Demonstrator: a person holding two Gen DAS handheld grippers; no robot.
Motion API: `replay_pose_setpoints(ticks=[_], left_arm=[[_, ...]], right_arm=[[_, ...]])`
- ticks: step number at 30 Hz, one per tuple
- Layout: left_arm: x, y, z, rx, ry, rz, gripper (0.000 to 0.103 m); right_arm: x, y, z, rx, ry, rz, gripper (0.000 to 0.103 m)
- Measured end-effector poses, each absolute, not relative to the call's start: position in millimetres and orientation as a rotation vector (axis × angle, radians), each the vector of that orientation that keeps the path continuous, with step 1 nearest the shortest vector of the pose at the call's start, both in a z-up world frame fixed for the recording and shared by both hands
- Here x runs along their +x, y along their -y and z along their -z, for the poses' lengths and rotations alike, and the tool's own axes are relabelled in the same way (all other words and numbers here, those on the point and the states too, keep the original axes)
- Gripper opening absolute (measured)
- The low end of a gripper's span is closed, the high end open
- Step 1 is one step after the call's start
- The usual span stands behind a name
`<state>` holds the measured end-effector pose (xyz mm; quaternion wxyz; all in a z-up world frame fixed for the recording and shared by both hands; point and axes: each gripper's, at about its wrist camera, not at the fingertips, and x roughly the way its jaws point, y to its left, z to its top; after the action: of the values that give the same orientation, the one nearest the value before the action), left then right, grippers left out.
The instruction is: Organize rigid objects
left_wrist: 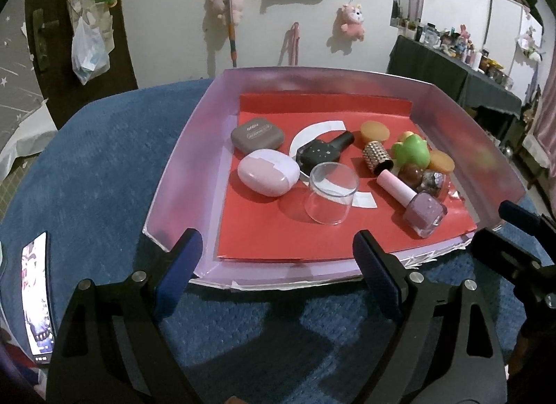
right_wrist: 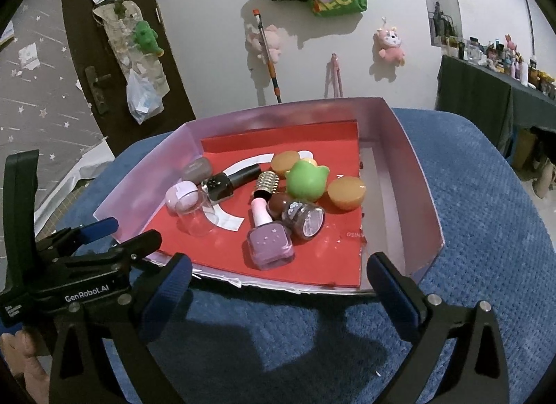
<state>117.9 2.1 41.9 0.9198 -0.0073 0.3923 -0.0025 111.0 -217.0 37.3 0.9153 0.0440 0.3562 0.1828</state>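
A lilac tray (left_wrist: 194,160) (right_wrist: 417,195) with a red liner sits on a blue cloth. It holds a grey compact (left_wrist: 257,135), a lilac case (left_wrist: 268,176), a black polish bottle (left_wrist: 321,153), an upturned clear cup (left_wrist: 330,192) (right_wrist: 194,218), a pink polish bottle (left_wrist: 415,203) (right_wrist: 267,237), a green toy (left_wrist: 411,151) (right_wrist: 305,181), a gold studded cap (left_wrist: 377,157) and orange lids. My left gripper (left_wrist: 278,261) hovers open at the tray's near edge, holding nothing. My right gripper (right_wrist: 279,275) is open and empty at the near edge too.
A phone (left_wrist: 36,299) with a lit screen lies on the blue cloth (left_wrist: 104,146) to the left. Plush toys and bags hang on the white wall behind. A dark table (left_wrist: 451,66) crowded with small bottles stands far right. A hand shows at the lower left of the right wrist view.
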Motion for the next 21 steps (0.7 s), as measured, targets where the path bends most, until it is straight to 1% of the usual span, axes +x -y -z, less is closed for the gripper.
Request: replay_pose_setpoints(ticks=[14, 21], left_arm=[[119, -3, -38, -0.023, -0.82, 0.016, 0.089], [113, -3, -48, -0.032, -0.799, 0.029, 0.089]], right_arm=[[111, 216, -34, 0.092, -0.739, -0.38, 0.103], [104, 218, -44, 0.112, -0.717, -0.4, 0.103]])
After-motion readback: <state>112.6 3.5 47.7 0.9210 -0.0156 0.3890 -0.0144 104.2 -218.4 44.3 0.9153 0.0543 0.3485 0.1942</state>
